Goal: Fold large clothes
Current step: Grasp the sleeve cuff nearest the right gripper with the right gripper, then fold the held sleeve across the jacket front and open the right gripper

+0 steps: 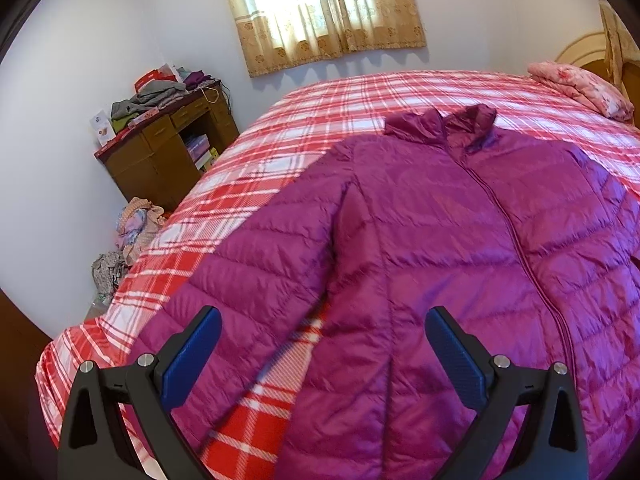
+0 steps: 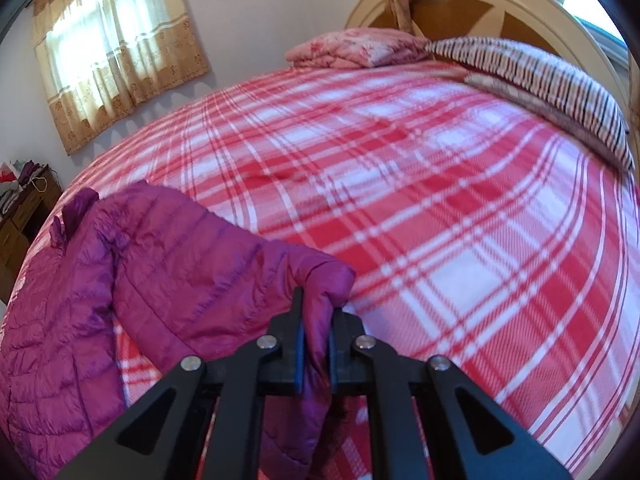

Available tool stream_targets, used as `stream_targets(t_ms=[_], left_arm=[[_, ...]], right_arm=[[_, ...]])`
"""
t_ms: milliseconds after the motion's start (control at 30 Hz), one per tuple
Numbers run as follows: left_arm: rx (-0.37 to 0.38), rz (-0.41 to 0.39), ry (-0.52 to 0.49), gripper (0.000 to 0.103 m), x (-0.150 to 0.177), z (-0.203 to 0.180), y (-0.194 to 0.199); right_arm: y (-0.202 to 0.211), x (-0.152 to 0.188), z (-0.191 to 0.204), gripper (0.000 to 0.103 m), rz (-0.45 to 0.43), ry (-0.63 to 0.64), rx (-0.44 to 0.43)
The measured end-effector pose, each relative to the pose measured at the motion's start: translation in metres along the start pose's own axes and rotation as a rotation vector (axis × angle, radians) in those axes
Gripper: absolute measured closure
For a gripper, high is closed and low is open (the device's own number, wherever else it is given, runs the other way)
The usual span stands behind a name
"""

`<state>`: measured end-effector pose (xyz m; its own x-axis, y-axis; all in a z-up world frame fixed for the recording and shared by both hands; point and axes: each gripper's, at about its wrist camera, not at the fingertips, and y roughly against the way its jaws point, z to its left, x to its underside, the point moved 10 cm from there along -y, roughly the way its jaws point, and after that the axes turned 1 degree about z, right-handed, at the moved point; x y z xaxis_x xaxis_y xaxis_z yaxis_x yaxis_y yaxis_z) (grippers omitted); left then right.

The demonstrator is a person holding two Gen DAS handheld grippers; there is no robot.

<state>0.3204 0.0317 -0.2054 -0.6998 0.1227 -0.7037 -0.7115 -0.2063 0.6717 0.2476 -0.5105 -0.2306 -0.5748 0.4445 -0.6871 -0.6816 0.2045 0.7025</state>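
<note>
Purple puffer jacket [image 1: 460, 240] lay zipped on the plaid bedspread [image 2: 440, 200]; no label was readable. Your right gripper [image 2: 316, 336] pinched its sleeve cuff [image 2: 320, 280]; your left gripper [image 1: 322, 344] hovered open over the jacket's other sleeve.

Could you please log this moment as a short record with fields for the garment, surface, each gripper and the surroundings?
garment: purple quilted jacket, zipped, front up, spread flat
surface: bed with red plaid cover
left gripper: open, above the near sleeve, holding nothing
right gripper: shut on the other sleeve's cuff
surroundings: folded pink quilt, striped pillow, wooden cabinet piled with clothes
</note>
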Motion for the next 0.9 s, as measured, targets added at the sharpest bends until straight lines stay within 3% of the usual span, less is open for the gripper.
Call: stream_targets(t_ms=[200,400,633,833,900], left_arm=[[-0.015,-0.023,0.023,0.001,-0.017,0.017,-0.003],[-0.014,-0.035,0.062,0.001,-0.025,0.031,-0.004],[-0.032,-0.028,0.075,0.001,-0.014,0.05,-0.007],[-0.08,-0.002,0.093,0.001,0.0,0.077,-0.014],[-0.093,0.007,0.103,0.001,0.003,0.084,-0.016]], right_arm=[[0.03,-0.048,0.052,0.093,-0.094,0.106,-0.053],[0.05,-0.067,0.149,0.094,-0.158,0.273,-0.13],[0.027,-0.016,0.28,0.094,-0.136,0.496,-0.233],[-0.024,0.043,0.331,0.094,-0.062,0.612,-0.246],[-0.035,0.057,0.338,0.084,-0.046,0.611,-0.243]])
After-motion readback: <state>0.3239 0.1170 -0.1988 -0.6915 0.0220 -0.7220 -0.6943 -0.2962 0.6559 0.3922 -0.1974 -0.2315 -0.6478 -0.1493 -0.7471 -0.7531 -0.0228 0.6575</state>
